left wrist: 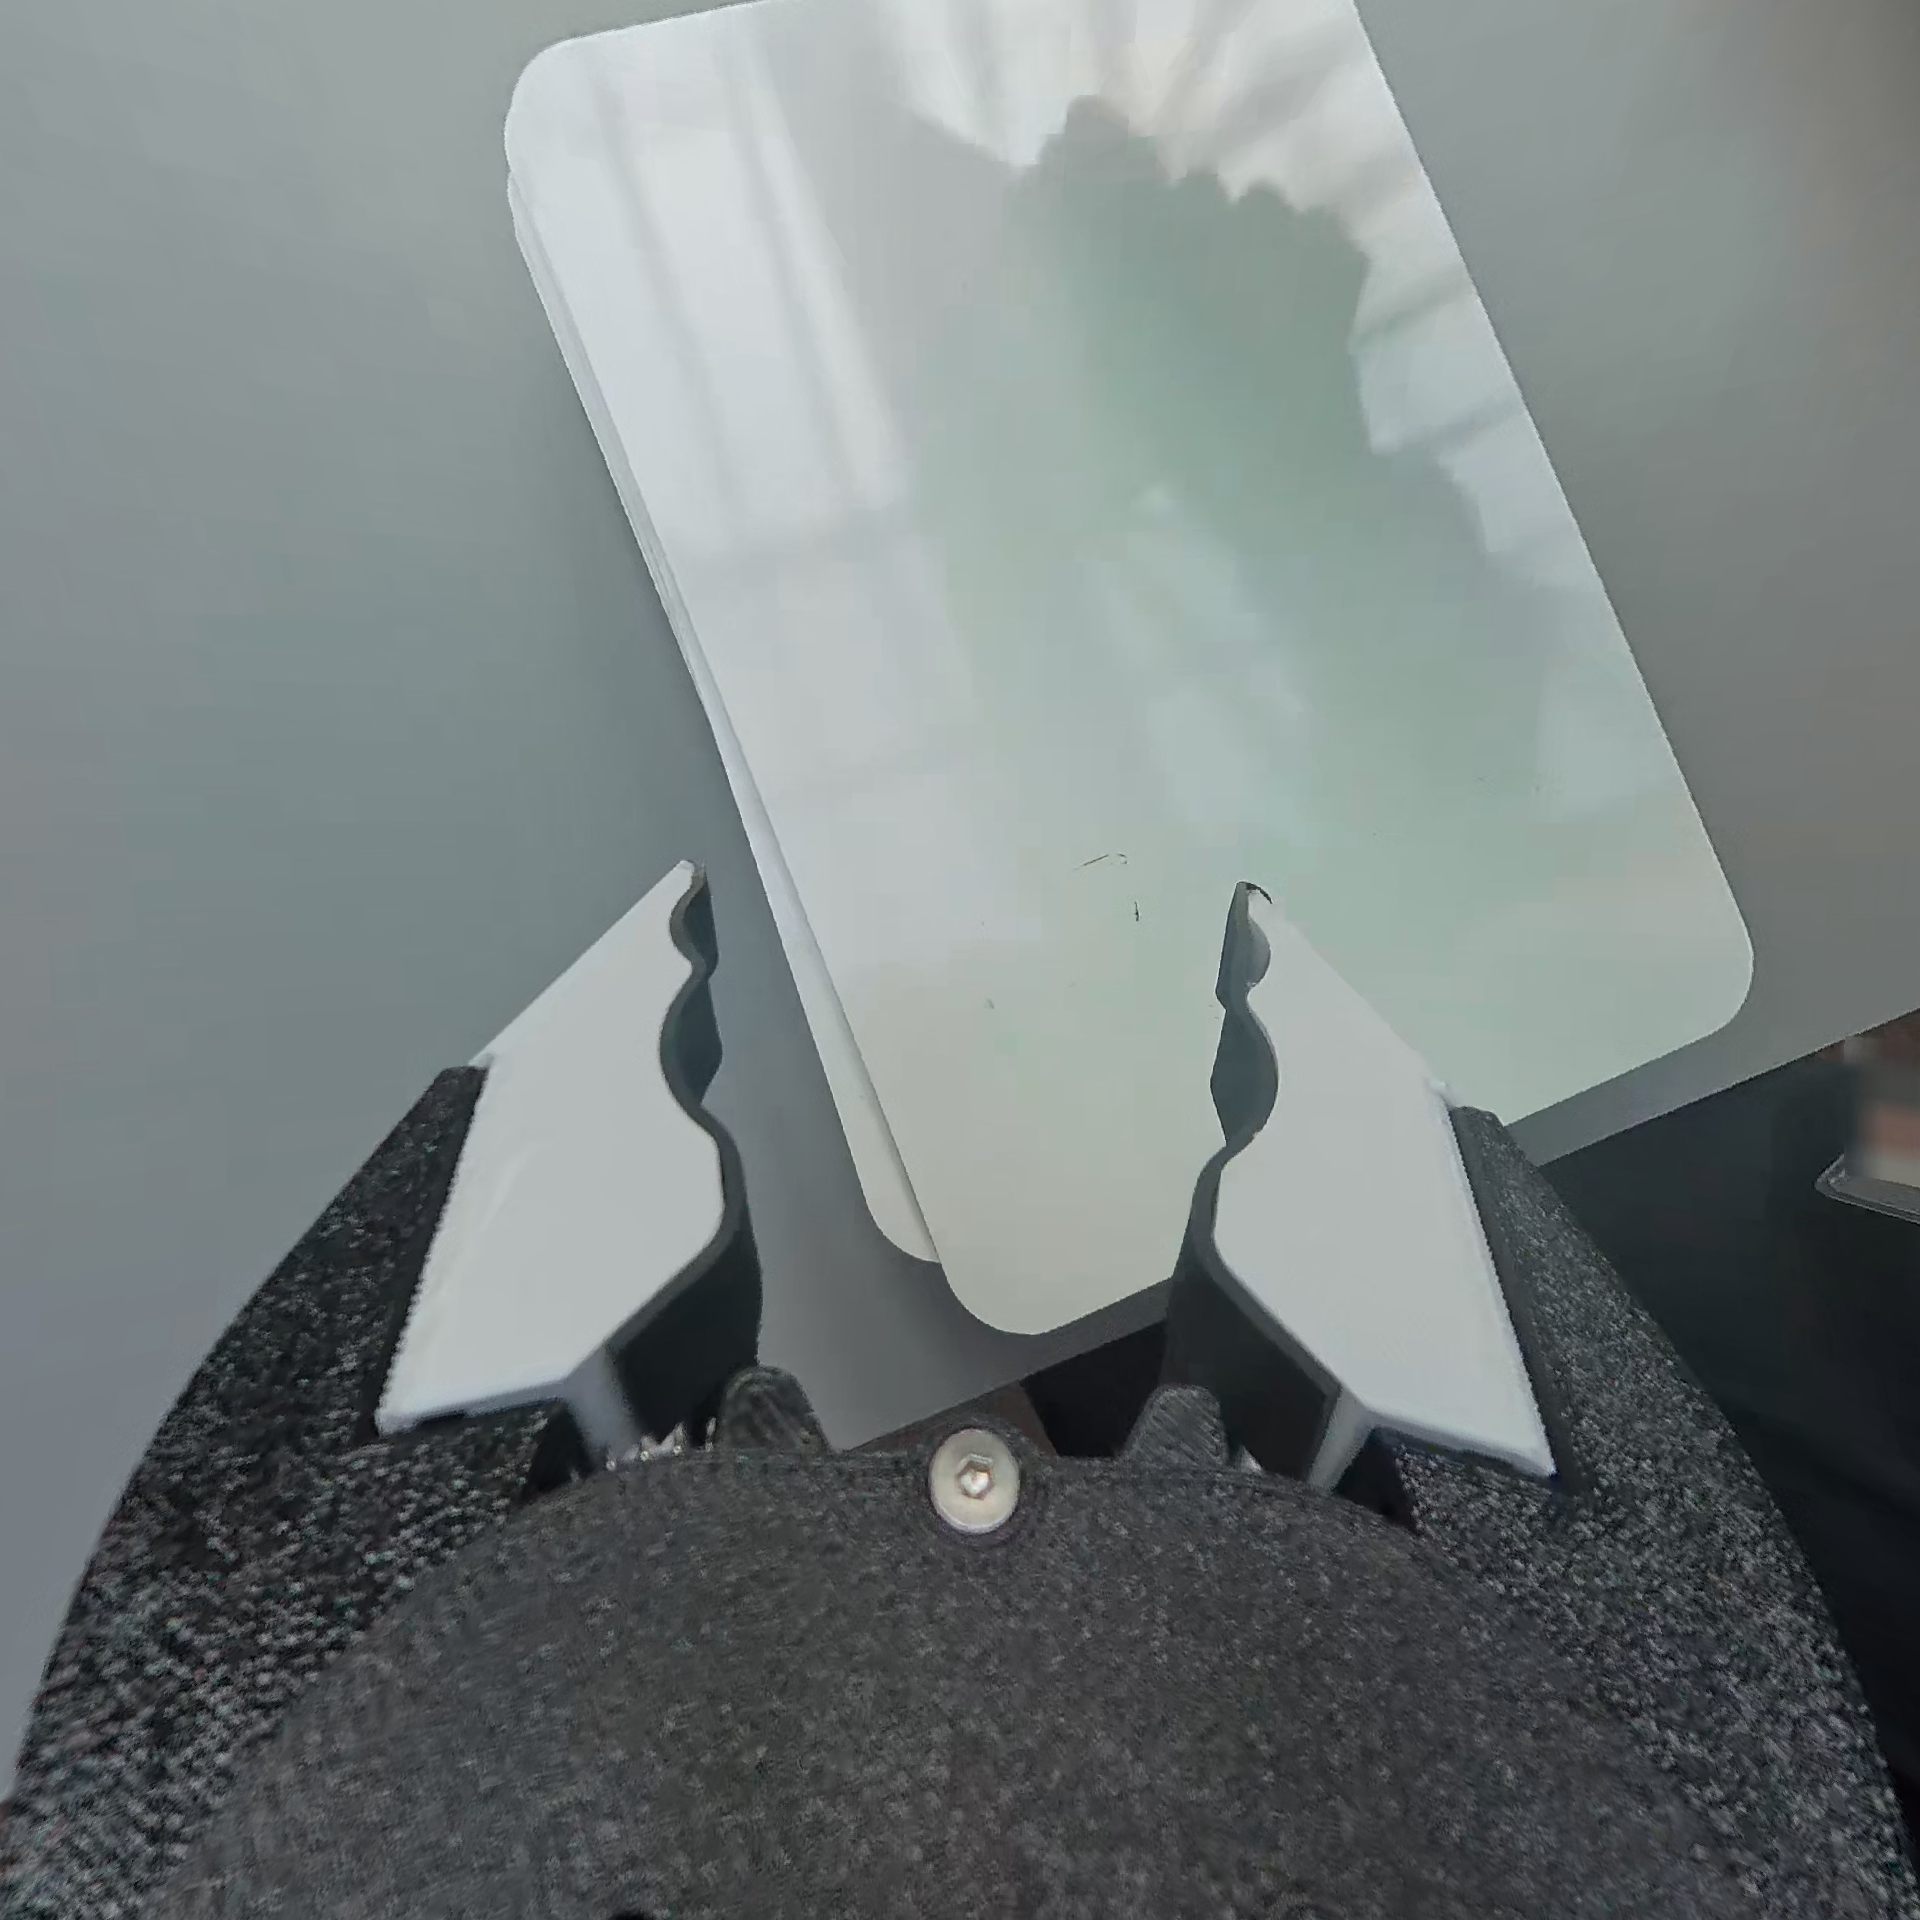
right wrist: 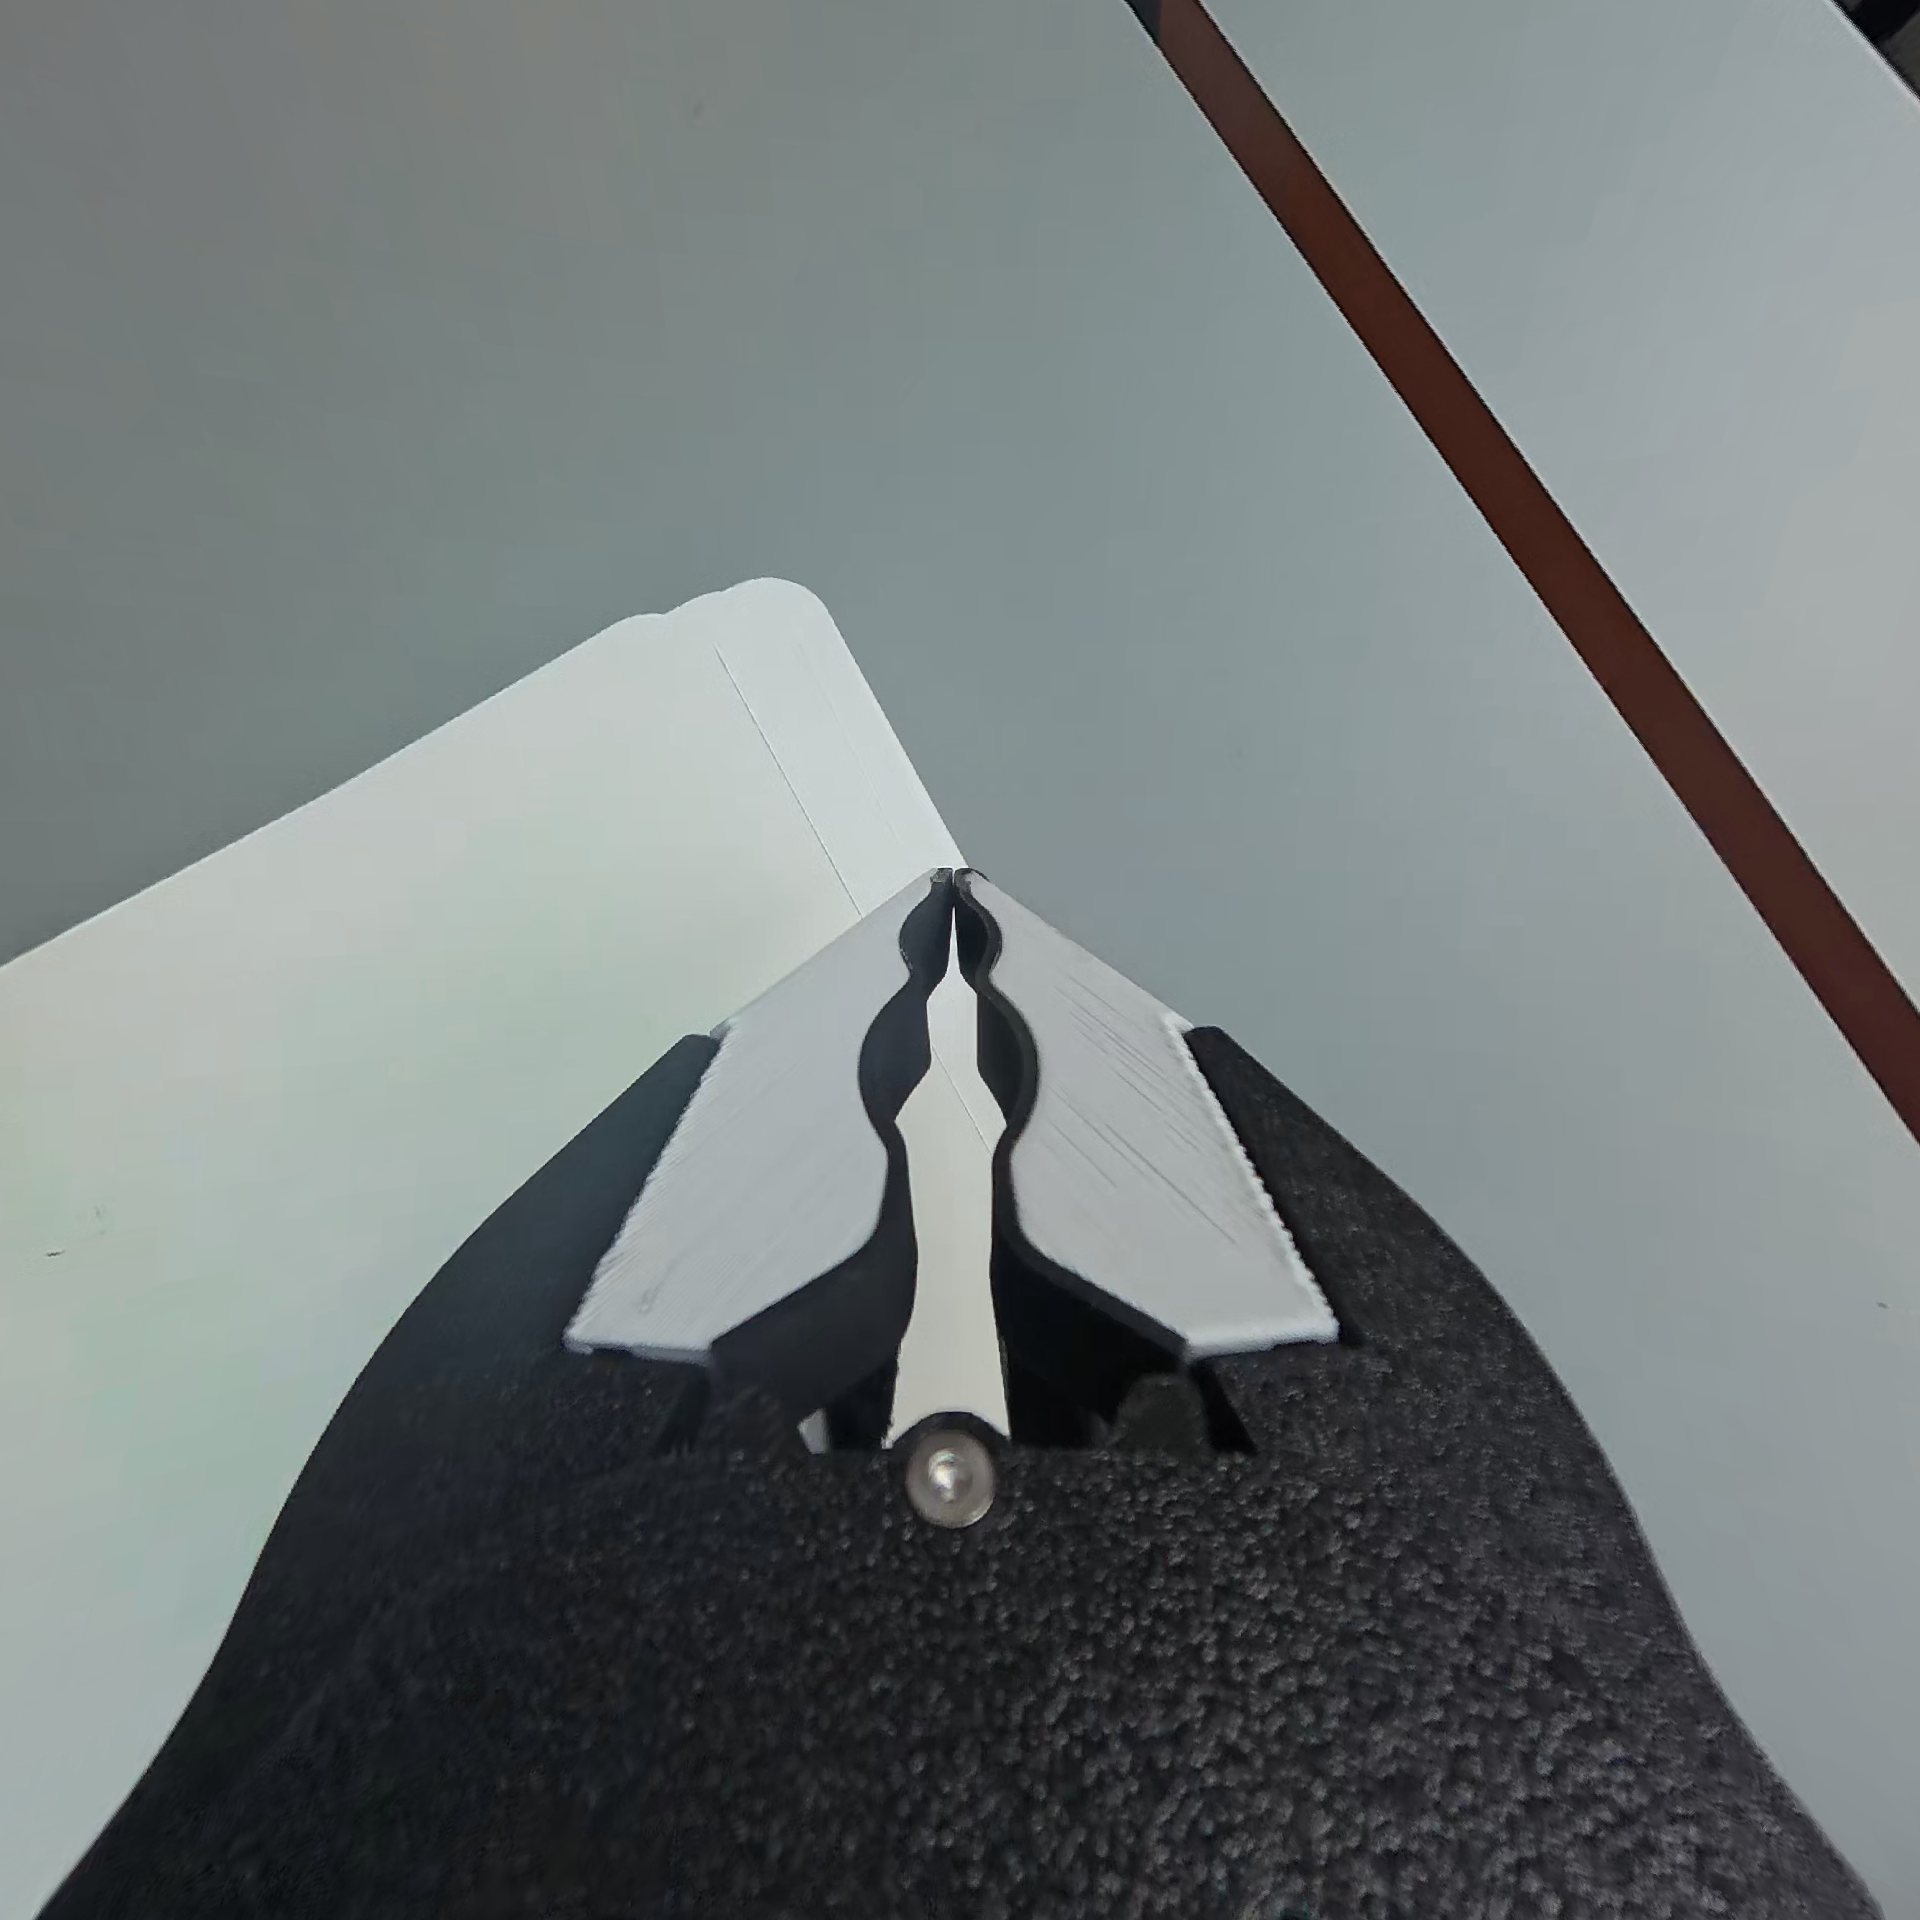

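Left tool (left wrist: pixel 971 899): released, fingers spread wide, nothing between the tips. It hangs over the near end of a stack of white cards (left wrist: pixel 1039 571) lying flat on the grey tabletop (left wrist: pixel 260 520). The near corner of the top card sits between the two fingers, not gripped. The cards are slightly fanned; lower edges show along the stack's left side. The top card is glossy with a few small dark marks near the near end. The stack's near corner reaches the tabletop edge; dark area beyond it, with a small blurred item (left wrist: pixel 1875 1132) at far right, can't tell what.

Right tool (right wrist: pixel 954 878): clenched, tips together at the right edge of the cards (right wrist: pixel 364 987). Possibly pinching a card edge, can't confirm from this angle. A white surface shows through the gap between the fingers. A brown strip (right wrist: pixel 1558 540) runs diagonally across the tabletop (right wrist: pixel 623 312) at upper right.

No containers in view.
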### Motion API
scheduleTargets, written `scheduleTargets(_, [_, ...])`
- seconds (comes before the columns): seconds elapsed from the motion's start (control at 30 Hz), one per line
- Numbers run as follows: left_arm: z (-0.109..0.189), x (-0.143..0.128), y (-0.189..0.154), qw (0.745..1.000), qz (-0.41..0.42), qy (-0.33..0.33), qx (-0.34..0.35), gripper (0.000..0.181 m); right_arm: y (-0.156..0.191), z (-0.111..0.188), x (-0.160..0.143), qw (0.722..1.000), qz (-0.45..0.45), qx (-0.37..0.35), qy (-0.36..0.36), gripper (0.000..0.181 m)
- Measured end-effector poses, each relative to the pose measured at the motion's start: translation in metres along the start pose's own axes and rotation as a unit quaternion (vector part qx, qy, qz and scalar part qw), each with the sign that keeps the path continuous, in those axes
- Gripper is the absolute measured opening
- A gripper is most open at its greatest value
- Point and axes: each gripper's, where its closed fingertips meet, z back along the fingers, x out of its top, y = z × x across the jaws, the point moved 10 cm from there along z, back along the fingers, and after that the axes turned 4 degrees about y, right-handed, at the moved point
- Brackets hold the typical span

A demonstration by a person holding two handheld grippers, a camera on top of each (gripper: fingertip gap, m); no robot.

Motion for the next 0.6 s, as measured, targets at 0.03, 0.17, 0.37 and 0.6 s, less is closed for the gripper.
scheduleTargets(0.03, [0.002,-0.004,-0.002,1.000,0.012,0.000,0.006,0.097,-0.002,-0.004,0.004,1.000,0.001,-0.002,0.005,0.000])
scheduleTargets(0.17, [0.009,-0.020,-0.006,0.998,0.049,0.001,0.032,0.096,-0.010,-0.024,0.017,0.999,-0.015,-0.012,0.030,0.000])
scheduleTargets(0.37, [0.020,-0.057,-0.015,0.990,0.127,0.017,0.057,0.075,-0.024,-0.054,0.024,0.993,-0.063,-0.051,0.086,0.000])
scheduleTargets(0.6, [0.020,-0.105,-0.054,0.973,0.225,0.046,0.010,0.040,-0.018,-0.072,0.024,0.976,-0.128,-0.104,0.143,0.000])
